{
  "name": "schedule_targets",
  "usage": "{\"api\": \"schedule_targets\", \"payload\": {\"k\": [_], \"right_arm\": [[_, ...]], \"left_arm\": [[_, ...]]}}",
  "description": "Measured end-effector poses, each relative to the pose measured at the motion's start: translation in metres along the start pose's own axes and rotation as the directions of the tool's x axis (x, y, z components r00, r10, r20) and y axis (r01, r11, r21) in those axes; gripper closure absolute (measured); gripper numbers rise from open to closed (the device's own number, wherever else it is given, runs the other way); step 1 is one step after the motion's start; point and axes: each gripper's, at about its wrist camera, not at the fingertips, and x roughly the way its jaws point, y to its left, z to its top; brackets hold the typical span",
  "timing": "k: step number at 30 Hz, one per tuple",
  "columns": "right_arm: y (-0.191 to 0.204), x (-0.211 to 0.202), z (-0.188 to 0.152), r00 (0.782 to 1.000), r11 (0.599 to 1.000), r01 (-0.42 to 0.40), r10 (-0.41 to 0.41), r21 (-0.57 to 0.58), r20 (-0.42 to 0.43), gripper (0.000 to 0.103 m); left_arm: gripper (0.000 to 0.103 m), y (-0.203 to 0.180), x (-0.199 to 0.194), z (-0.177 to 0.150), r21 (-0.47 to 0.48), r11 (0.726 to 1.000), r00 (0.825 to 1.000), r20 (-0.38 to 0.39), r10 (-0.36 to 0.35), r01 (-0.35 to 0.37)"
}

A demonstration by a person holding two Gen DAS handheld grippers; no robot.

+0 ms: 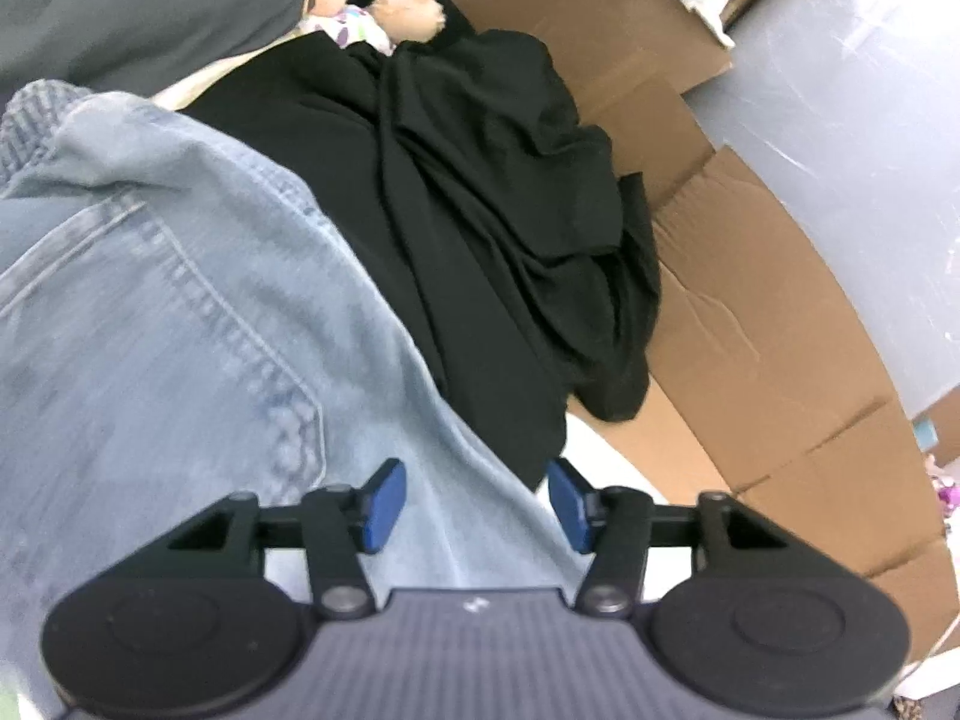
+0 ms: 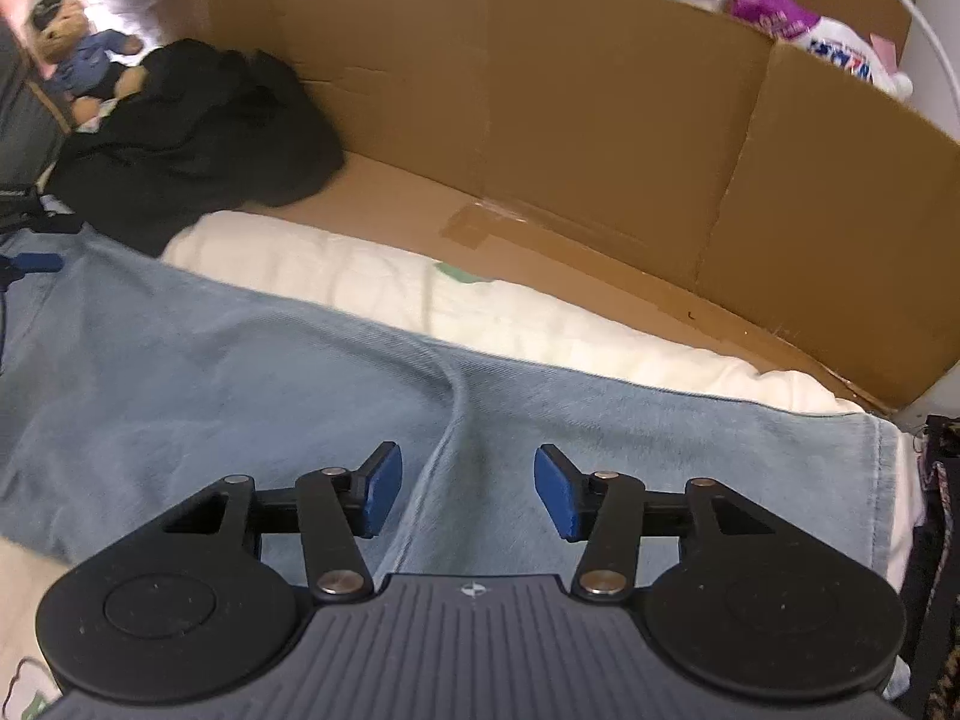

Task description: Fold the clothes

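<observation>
Light blue jeans (image 1: 180,312) lie flat on a cream bed sheet (image 2: 372,288). In the left wrist view I see their back pocket and waist end. My left gripper (image 1: 474,504) hovers just above the denim, open, its blue pads (image 1: 384,504) apart with nothing pinched. In the right wrist view the leg part of the jeans (image 2: 240,360) stretches across, with a raised crease running toward the camera. My right gripper (image 2: 468,489) is open above that crease, pads clear of the cloth. A crumpled black garment (image 1: 480,198) lies beyond the jeans.
Brown cardboard (image 2: 540,120) walls in the far side of the bed. A teddy bear in blue clothes (image 2: 78,60) sits by the black garment (image 2: 198,138). A purple and white package (image 2: 798,30) rests behind the cardboard. Grey floor (image 1: 840,120) lies past it.
</observation>
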Motion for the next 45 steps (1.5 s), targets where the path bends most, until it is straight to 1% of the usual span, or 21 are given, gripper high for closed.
{"api": "schedule_targets", "payload": {"k": [4, 6, 12, 17, 21, 23, 25, 30, 34, 35, 38, 41, 44, 45], "right_arm": [[0.011, -0.02, -0.01, 1.0, 1.0, -0.019, 0.019, 0.015, 0.011, 0.044], [0.016, -0.028, -0.018, 1.0, 0.999, -0.03, 0.03, 0.032, 0.007, 0.043], [0.027, -0.055, -0.052, 0.998, 0.996, -0.062, 0.061, 0.056, 0.018, 0.043], [0.027, -0.074, -0.08, 0.999, 0.997, -0.045, 0.043, 0.057, 0.03, 0.043], [0.021, -0.084, -0.099, 0.999, 0.995, -0.022, 0.018, 0.094, 0.044, 0.043], [0.019, -0.088, -0.108, 0.999, 0.995, -0.011, 0.006, 0.099, 0.049, 0.043], [0.018, -0.09, -0.118, 0.999, 0.995, 0.006, -0.01, 0.096, 0.05, 0.043], [0.014, -0.094, -0.144, 0.998, 0.997, 0.047, -0.049, 0.067, 0.041, 0.043], [0.013, -0.098, -0.16, 0.998, 0.998, 0.057, -0.058, 0.026, 0.02, 0.043], [0.013, -0.099, -0.163, 0.998, 0.998, 0.061, -0.061, 0.017, 0.012, 0.043], [0.017, -0.102, -0.173, 0.998, 0.998, 0.06, -0.06, -0.007, -0.003, 0.043], [0.027, -0.103, -0.182, 0.998, 0.996, 0.064, -0.063, -0.058, 0.004, 0.043], [0.039, -0.102, -0.186, 0.998, 0.992, 0.068, -0.067, -0.111, 0.008, 0.043], [0.042, -0.102, -0.187, 0.998, 0.99, 0.063, -0.062, -0.127, 0.006, 0.043]], "left_arm": [[0.047, -0.006, -0.016, -0.014, 0.042, 0.999, 1.0, -0.021, 0.004, -0.003], [0.047, -0.012, -0.026, -0.025, 0.084, 0.996, 0.999, -0.037, -0.003, 0.006], [0.046, -0.032, -0.049, -0.06, 0.189, 0.98, 0.995, -0.087, -0.054, 0.07], [0.045, -0.043, -0.065, -0.092, 0.249, 0.963, 0.992, -0.093, -0.081, 0.102], [0.045, -0.05, -0.077, -0.116, 0.269, 0.955, 0.992, -0.064, -0.11, 0.123], [0.045, -0.055, -0.083, -0.13, 0.298, 0.944, 0.99, -0.043, -0.134, 0.141], [0.044, -0.059, -0.084, -0.145, 0.318, 0.937, 0.99, -0.046, -0.137, 0.144], [0.044, -0.061, -0.074, -0.183, 0.339, 0.926, 0.986, -0.085, -0.146, 0.166], [0.044, -0.058, -0.071, -0.21, 0.456, 0.88, 0.991, -0.034, -0.128, 0.129], [0.044, -0.06, -0.069, -0.212, 0.473, 0.871, 0.991, -0.04, -0.129, 0.132], [0.044, -0.07, -0.066, -0.211, 0.5, 0.853, 0.988, -0.042, -0.145, 0.147], [0.043, -0.075, -0.061, -0.214, 0.519, 0.839, 0.985, -0.041, -0.165, 0.163], [0.043, -0.078, -0.055, -0.218, 0.599, 0.782, 0.982, -0.039, -0.184, 0.17], [0.043, -0.076, -0.055, -0.219, 0.606, 0.777, 0.982, -0.037, -0.185, 0.17]]}}
